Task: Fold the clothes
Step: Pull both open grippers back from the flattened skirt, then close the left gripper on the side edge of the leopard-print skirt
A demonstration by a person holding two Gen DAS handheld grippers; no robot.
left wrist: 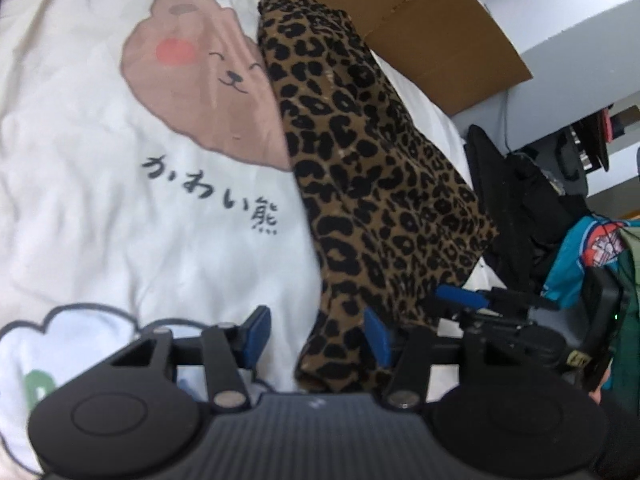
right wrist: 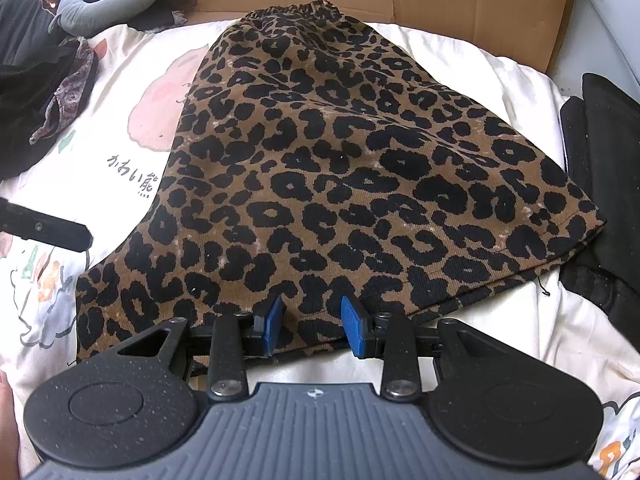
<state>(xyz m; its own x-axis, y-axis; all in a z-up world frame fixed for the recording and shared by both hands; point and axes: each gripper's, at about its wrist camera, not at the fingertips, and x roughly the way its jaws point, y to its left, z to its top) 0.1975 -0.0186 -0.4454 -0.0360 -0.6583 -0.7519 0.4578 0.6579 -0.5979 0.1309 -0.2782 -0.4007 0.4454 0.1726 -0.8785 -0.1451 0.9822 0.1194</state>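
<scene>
Leopard-print skirt (right wrist: 328, 168), ribbed corduroy, flared, lies flat on white printed sheet (right wrist: 460, 60).

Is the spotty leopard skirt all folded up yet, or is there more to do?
Not finished. Done: the brown-and-black leopard-print skirt lies spread flat on the white cartoon-bear bedsheet, waistband far away. In hand: the right tongs straddle a raised bit of its near hem; a firm pinch can't be confirmed. The left tongs stand open over its near corner. Left: no finished crease shows, so the folding itself.
</scene>
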